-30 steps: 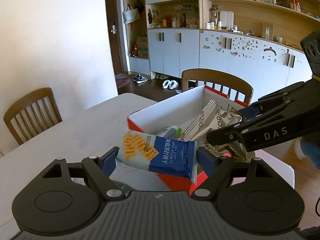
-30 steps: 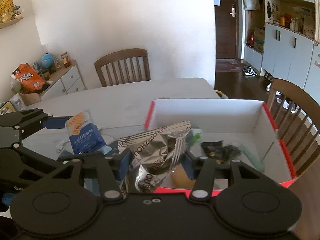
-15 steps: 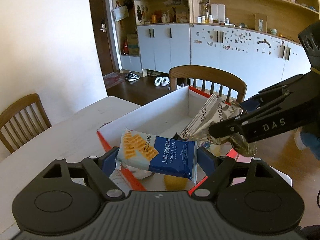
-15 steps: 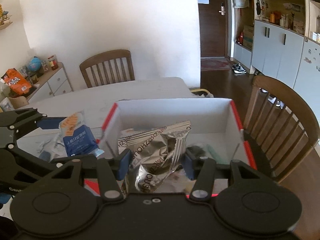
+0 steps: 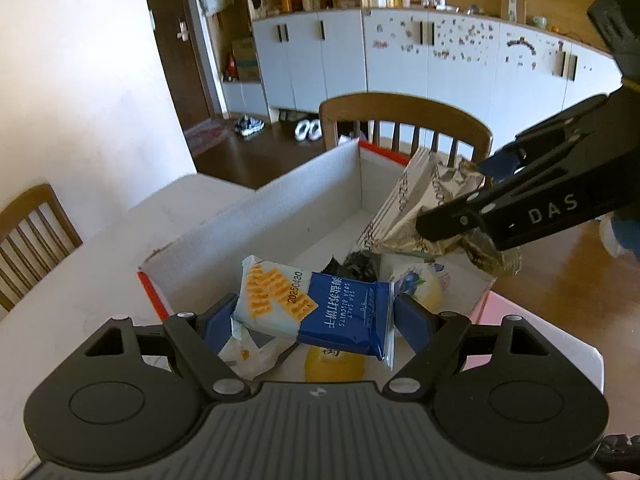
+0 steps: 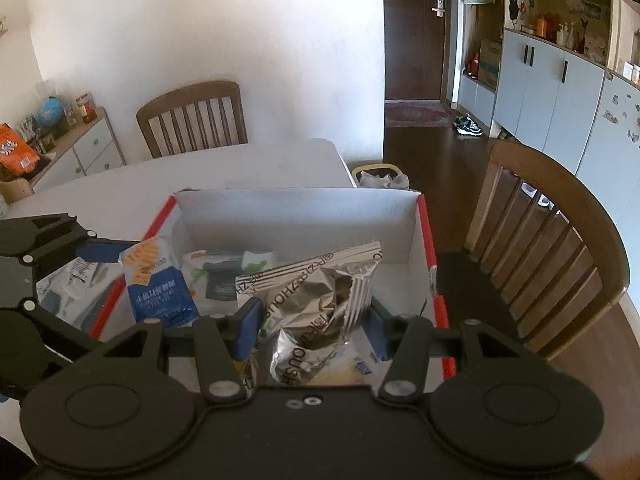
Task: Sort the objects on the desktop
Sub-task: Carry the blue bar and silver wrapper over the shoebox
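My left gripper (image 5: pixel 316 320) is shut on a blue and white soda biscuit packet (image 5: pixel 316 308) and holds it above the near left part of the open white box with red edges (image 5: pixel 272 216). The packet also shows in the right wrist view (image 6: pixel 158 284). My right gripper (image 6: pixel 316 328) is shut on a crumpled silver snack bag (image 6: pixel 320 300) and holds it over the box (image 6: pixel 300 208). In the left wrist view the silver bag (image 5: pixel 424 216) hangs at the right. Several small packets (image 6: pixel 224 272) lie on the box floor.
The box stands on a white table (image 6: pixel 240 164). A wooden chair (image 6: pixel 552 248) stands close to the box's right side, another chair (image 6: pixel 192 116) at the table's far side. Papers and wrappers (image 6: pixel 76 280) lie on the table left of the box.
Both grippers have moved forward over the box with their packets still held. The biscuit packet, earlier before the box's near wall, now hangs above its inside.
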`<state>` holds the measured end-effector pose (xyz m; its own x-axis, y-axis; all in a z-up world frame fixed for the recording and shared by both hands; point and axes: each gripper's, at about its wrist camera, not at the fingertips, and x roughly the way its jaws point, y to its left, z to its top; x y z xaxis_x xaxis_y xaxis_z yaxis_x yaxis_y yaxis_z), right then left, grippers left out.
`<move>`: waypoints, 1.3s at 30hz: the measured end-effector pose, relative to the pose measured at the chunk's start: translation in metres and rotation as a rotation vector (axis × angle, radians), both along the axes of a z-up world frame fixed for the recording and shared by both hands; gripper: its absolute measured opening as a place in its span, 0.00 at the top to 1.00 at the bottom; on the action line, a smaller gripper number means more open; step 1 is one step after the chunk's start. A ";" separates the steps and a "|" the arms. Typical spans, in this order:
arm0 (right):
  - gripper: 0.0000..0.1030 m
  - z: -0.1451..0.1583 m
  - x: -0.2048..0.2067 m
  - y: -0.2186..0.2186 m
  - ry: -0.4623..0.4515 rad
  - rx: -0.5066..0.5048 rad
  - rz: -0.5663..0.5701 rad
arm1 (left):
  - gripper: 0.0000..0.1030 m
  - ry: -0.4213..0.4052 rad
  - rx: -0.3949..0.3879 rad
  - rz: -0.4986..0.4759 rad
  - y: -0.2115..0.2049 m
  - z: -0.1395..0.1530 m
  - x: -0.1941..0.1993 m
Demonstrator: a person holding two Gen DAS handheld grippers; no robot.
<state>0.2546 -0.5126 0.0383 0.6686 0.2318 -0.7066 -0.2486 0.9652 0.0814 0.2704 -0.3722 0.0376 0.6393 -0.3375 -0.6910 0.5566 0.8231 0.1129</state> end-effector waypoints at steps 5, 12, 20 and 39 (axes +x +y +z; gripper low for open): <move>0.48 -0.010 0.017 -0.003 0.010 -0.037 0.011 | 0.19 0.053 -0.002 0.027 -0.005 -0.010 0.020; 0.48 -0.020 0.036 -0.003 0.021 -0.059 0.021 | 0.19 0.114 -0.011 0.068 -0.008 -0.020 0.042; 0.48 -0.032 0.054 0.000 0.048 -0.090 0.026 | 0.19 0.178 -0.012 0.092 -0.013 -0.029 0.059; 0.48 -0.050 0.076 0.009 0.126 -0.087 0.031 | 0.19 0.229 0.019 0.105 -0.024 -0.042 0.071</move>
<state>0.3307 -0.5040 -0.0116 0.5666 0.1849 -0.8029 -0.2712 0.9621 0.0302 0.3417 -0.3958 -0.0045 0.4958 -0.2627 -0.8277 0.4810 0.8767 0.0099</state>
